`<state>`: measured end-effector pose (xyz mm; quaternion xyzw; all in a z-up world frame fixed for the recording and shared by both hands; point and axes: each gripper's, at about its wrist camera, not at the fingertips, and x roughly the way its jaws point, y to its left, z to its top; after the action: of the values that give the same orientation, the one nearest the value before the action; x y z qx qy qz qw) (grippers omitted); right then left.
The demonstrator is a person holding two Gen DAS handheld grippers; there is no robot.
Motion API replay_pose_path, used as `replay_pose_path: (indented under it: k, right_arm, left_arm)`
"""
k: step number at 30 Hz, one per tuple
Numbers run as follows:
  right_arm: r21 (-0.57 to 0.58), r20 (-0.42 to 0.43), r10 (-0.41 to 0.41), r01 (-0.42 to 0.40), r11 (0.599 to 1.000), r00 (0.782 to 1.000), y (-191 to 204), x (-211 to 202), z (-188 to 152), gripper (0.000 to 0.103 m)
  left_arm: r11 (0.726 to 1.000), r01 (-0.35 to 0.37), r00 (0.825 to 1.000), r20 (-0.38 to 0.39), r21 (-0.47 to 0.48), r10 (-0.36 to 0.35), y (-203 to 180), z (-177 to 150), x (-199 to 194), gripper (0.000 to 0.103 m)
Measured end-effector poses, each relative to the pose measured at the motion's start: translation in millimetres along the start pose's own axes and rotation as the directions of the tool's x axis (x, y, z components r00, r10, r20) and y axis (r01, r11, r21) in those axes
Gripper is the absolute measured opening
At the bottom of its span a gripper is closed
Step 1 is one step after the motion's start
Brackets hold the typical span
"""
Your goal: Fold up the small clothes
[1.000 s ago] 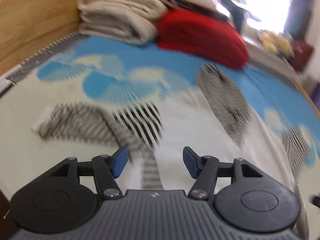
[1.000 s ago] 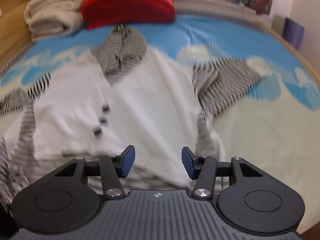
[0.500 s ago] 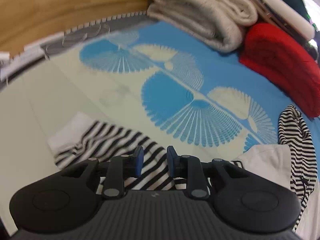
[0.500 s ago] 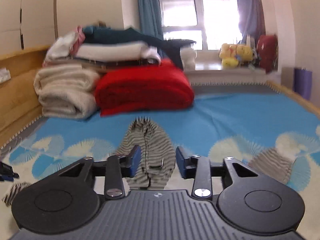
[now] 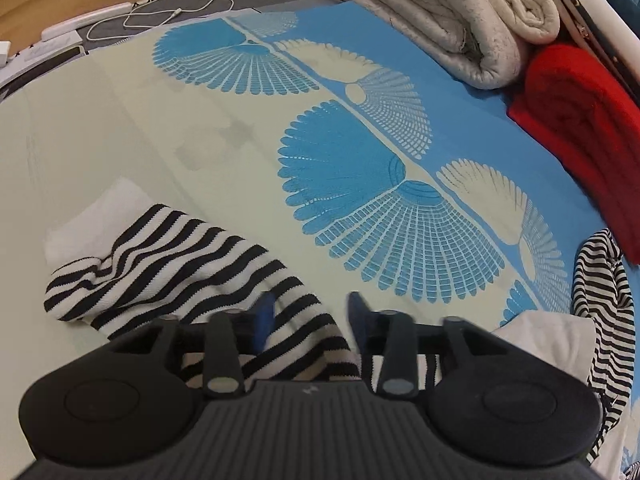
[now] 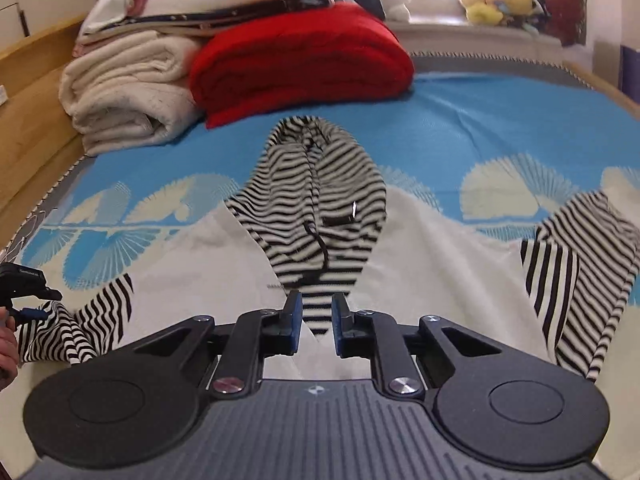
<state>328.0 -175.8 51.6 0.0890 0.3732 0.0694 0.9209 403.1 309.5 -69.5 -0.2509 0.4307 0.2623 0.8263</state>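
Small white hooded top [image 6: 420, 248] with striped sleeves, spread flat on the bed [image 6: 480, 128], ready for folding. Left claw [image 5: 310, 316] narrowed over the striped left sleeve [image 5: 168, 264], cloth between the jaws, probably to carry it inward; grip unclear. Right claw [image 6: 316, 320] just closing, nearly shut around the neckline below the striped hood [image 6: 320, 200], likely to anchor the body.
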Motion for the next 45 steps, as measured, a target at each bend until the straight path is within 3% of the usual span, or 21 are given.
replay_pose_path:
  k: [1,2,5,7,9,11,13,14,15,16,17,18,19,21,22,25,30,32,36,40,45]
  right_arm:
    - [0.003,-0.009,-0.002,0.002,1.0,1.0,2.2,6.2,-0.4,0.017]
    - [0.007,-0.019,-0.004,0.004,1.0,1.0,0.3,7.1,-1.7,0.018]
    - [0.0,-0.054,-0.031,0.031,1.0,0.998,-1.8,11.8,-5.8,0.024]
    - [0.002,-0.078,-0.047,0.047,0.999,0.996,-2.2,16.8,-9.0,0.026]
    - [0.015,-0.105,-0.056,0.058,0.998,0.993,-6.8,19.0,-11.9,0.026]
    - [0.03,-0.125,-0.068,0.073,0.997,0.99,-11.5,20.9,-13.7,0.026]
    - [0.048,-0.136,-0.08,0.087,0.995,0.988,-16.3,22.2,-14.8,0.026]
    - [0.059,-0.139,-0.084,0.093,0.994,0.987,-19.1,22.7,-15.1,0.026]
    - [0.075,-0.141,-0.085,0.097,0.992,0.986,-22.5,22.9,-15.4,0.026]
    - [0.091,-0.14,-0.087,0.1,0.991,0.986,-26.2,23.0,-15.5,0.026]
    - [0.111,-0.14,-0.09,0.106,0.988,0.986,-30.0,22.9,-15.7,0.026]
    - [0.128,-0.141,-0.093,0.111,0.985,0.986,-33.4,23.0,-15.5,0.026]
    - [0.144,-0.143,-0.097,0.117,0.983,0.985,-37.0,23.3,-15.6,0.026]
    - [0.176,-0.151,-0.1,0.126,0.976,0.983,-44.1,24.5,-15.6,0.026]
    - [0.194,-0.159,-0.098,0.128,0.973,0.982,-47.6,25.5,-15.9,0.026]
    - [0.257,-0.188,-0.08,0.128,0.958,0.979,-59.3,30.7,-17.7,0.026]
    - [0.36,-0.231,-0.088,0.169,0.918,0.969,-81.5,42.9,-26.1,0.026]
    - [0.396,-0.236,-0.08,0.171,0.902,0.969,-88.9,48.7,-28.9,0.028]
    - [0.513,-0.163,0.006,0.079,0.854,0.987,-106.6,61.9,-31.2,0.019]
    - [0.514,-0.111,-0.02,0.074,0.854,0.994,-113.1,74.3,-23.7,0.021]
    - [0.614,-0.096,0.06,0.012,0.789,0.994,-130.0,97.5,-23.7,0.022]
  left_arm:
    - [1.0,-0.004,1.0,-0.012,0.011,0.004,-0.9,-0.8,1.9,0.008]
    - [1.0,-0.009,1.0,-0.023,0.021,0.009,-2.5,-1.0,4.6,0.002]
    - [0.999,-0.029,1.0,0.0,0.013,0.029,-4.3,-1.6,-0.9,0.001]
    - [0.999,-0.027,0.997,0.067,0.022,0.025,-11.5,-0.6,-17.2,0.001]
    - [0.997,0.025,0.986,0.165,0.079,-0.038,-30.6,-2.6,-47.2,0.001]
    - [0.961,0.185,0.941,0.246,0.205,-0.233,-59.6,-12.9,-83.5,0.001]
    - [0.853,0.341,0.864,0.225,0.396,-0.45,-93.6,-33.9,-113.6,0.0]
    - [0.774,0.4,0.826,0.173,0.491,-0.537,-109.6,-48.0,-123.6,0.001]
    - [0.682,0.459,0.792,0.086,0.569,-0.605,-124.2,-63.2,-129.1,0.001]
    - [0.563,0.528,0.758,-0.054,0.636,-0.65,-139.7,-82.4,-129.6,0.001]
    - [0.478,0.575,0.744,-0.18,0.664,-0.644,-150.8,-97.8,-125.3,0.001]
    - [0.389,0.622,0.737,-0.342,0.68,-0.583,-163.0,-119.1,-115.1,0.001]
    - [0.333,0.635,0.746,-0.44,0.697,-0.5,-170.4,-139.9,-104.2,0.002]
    - [0.294,0.551,0.819,-0.439,0.781,-0.369,-176.7,-170.7,-89.1,0.002]
    - [0.293,0.524,0.842,-0.436,0.8,-0.316,-178.3,-179.0,-81.1,0.002]
    - [0.338,0.557,0.826,-0.465,0.759,-0.318,-173.8,-169.8,-73.5,0.012]
    - [0.493,0.549,0.825,-0.341,0.675,-0.451,-172.9,-126.1,-82.5,0.022]
    - [0.538,0.491,0.86,-0.283,0.685,-0.425,-178.4,-121.9,-80.0,0.024]
    - [0.671,0.312,0.941,-0.124,0.672,-0.314,-181.4,-113.5,-68.6,0.025]
    - [0.784,0.216,0.972,-0.05,0.581,-0.23,-169.1,-92.0,-60.7,0.033]
    - [0.805,0.127,0.991,-0.045,0.58,-0.124,-152.9,-78.6,-53.6,0.044]
